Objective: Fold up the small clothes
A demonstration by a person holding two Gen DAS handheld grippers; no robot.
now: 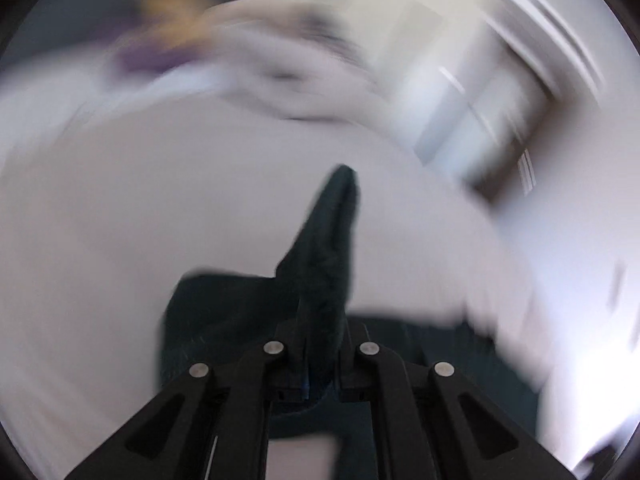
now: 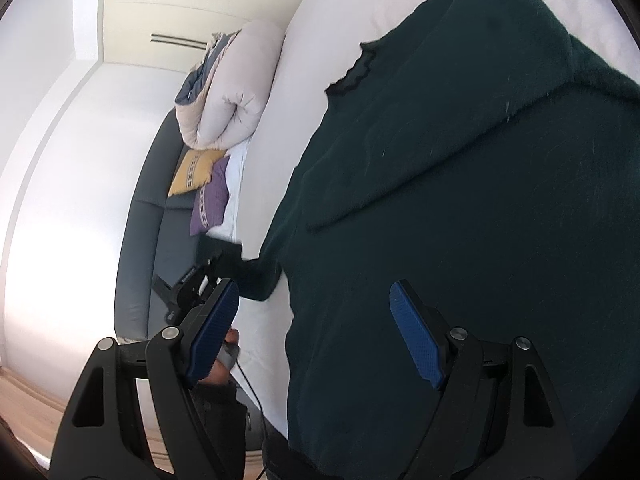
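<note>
A dark green knit garment lies spread on the white bed and fills the right of the right wrist view. My right gripper hovers open over its lower edge, with nothing pressed between the blue pads. At the left of that view my left gripper meets a sleeve end stretched sideways. The left wrist view is motion-blurred. It shows my left gripper shut on a fold of the dark green fabric, which sticks up between the fingers.
A rolled beige duvet, a yellow cushion and a purple cushion sit at the bed's far end by a dark grey headboard. A hand and a cable are behind my right gripper's left finger. Pale wardrobe doors stand beyond.
</note>
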